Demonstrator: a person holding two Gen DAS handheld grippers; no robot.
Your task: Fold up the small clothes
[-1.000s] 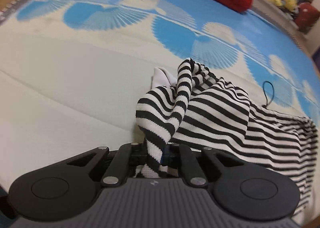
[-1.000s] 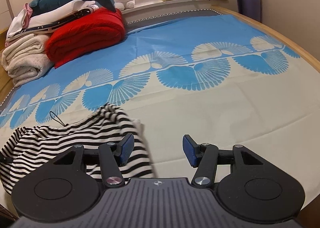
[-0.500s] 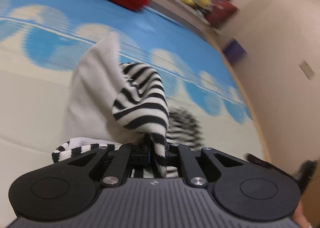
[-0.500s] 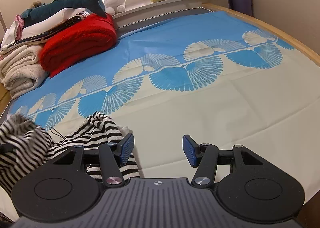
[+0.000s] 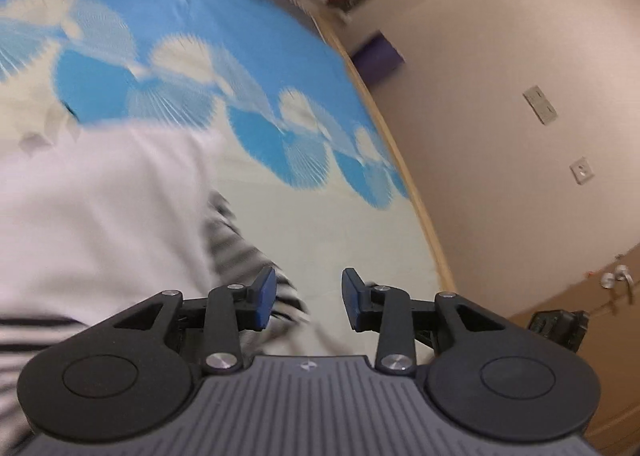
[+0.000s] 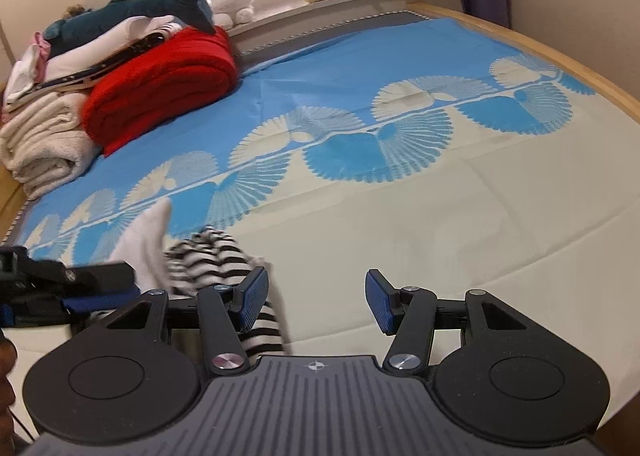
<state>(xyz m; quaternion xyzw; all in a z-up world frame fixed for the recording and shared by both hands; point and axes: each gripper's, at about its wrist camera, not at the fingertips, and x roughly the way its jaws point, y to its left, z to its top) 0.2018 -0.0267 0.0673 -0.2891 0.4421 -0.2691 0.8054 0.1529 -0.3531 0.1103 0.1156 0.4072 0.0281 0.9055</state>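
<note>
Striped black-and-white knit, the small garment [image 6: 224, 264] lay bunched on the bedsheet [image 6: 440, 195] at seven o'clock, the left gripper [image 5: 308, 298] opening with nothing between its jaws, the right gripper [image 6: 316, 302] half open and empty, so flattening looked wisest before regripping.

no readable text, perhaps lost to blur

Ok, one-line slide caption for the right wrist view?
Open right claw hovers over blue fan-patterned bedsheet beside crumpled black-and-white striped garment.
</note>
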